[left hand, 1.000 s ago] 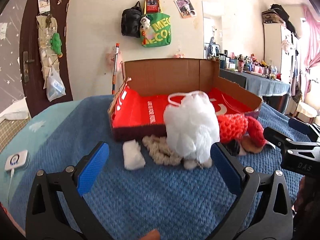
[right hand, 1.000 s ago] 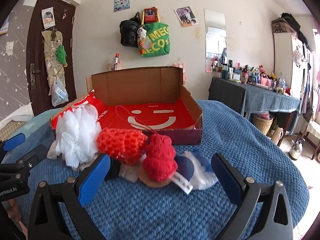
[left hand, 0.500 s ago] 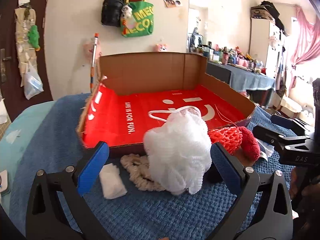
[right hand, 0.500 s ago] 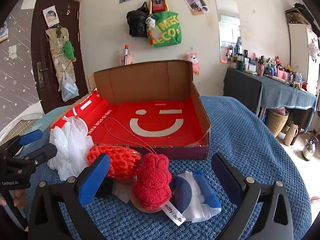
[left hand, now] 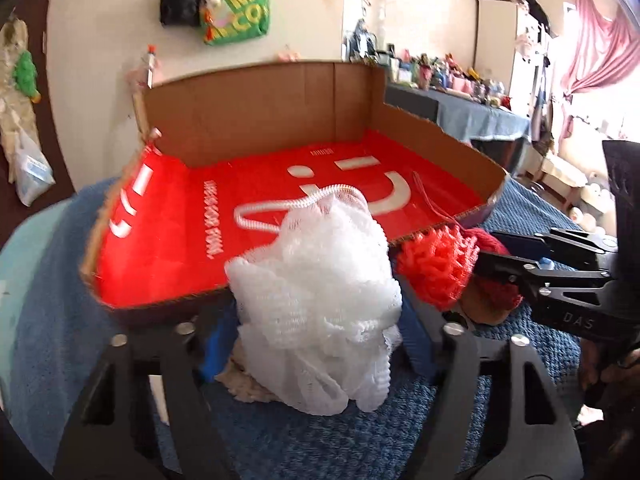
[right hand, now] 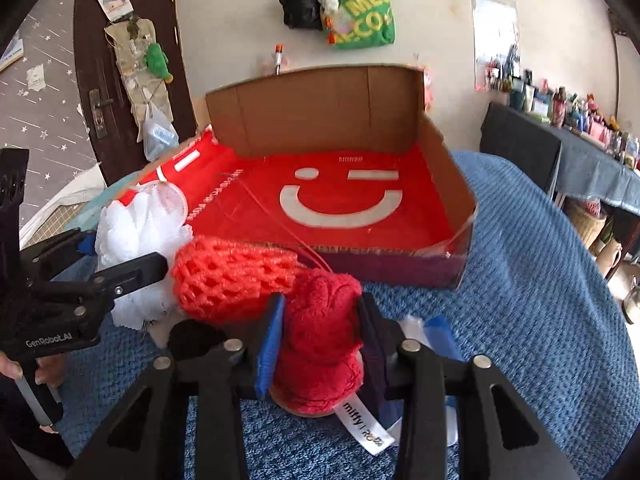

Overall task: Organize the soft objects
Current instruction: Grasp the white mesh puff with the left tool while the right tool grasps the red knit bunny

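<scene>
white mesh bath pouf (left hand: pixel 320 304) between the closing left gripper (left hand: pixel 316 336) pads, red knitted rabbit (right hand: pixel 320 336) between the closing right gripper (right hand: pixel 320 336) pads, cardboard box (right hand: pixel 312 116) behind.

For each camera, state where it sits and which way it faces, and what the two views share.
Left wrist: sits on the left gripper, looking forward and down along its fingers, which are closing around the white bath pouf; the right gripper shows at right.
Right wrist: sits on the right gripper, facing the same way, closing around the red knitted toy; the left gripper and a hand show at left.
Shared: the cardboard box, orange mesh sponge, blue blanket.
</scene>
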